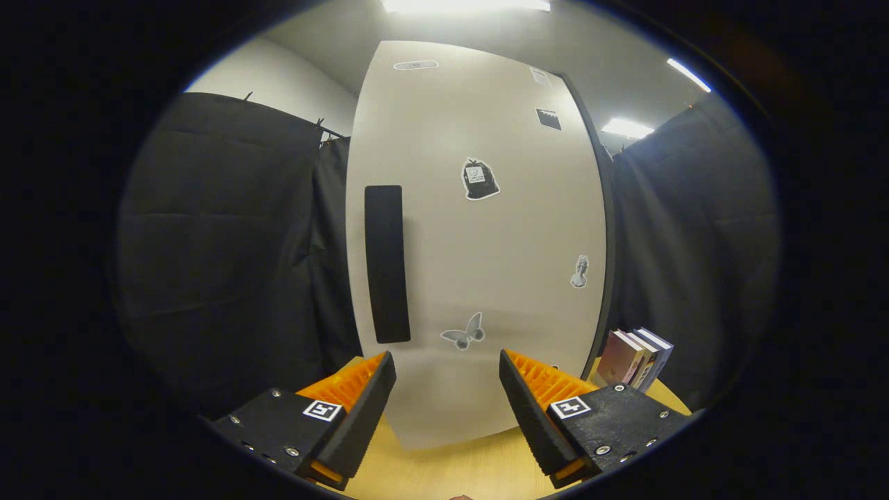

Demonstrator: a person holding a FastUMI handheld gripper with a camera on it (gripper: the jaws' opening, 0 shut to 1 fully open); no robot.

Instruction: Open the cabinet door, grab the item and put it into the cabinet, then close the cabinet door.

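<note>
White cabinet door (pixel 479 243) stands shut, just beyond the gripper (pixel 448 389). Its fingers are spread, holding nothing. Books (pixel 633 357) stand beside it.

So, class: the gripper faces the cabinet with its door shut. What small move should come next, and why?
Probably ease the gripper up and left toward the black handle. The white door is shut, the fingers stand open and empty just short of it, and the handle lies beyond the left finger. The books wait at the cabinet's right.

Cabinet door (pixel 479 264): white, grey-black stickers. Handle (pixel 387 264): black. Hand-held gripper (pixel 448 364): black body, orange ribbed fingers (pixel 351 382), spread apart. Desk (pixel 458 465): pale wood. Books (pixel 633 357): pink, white.
</note>
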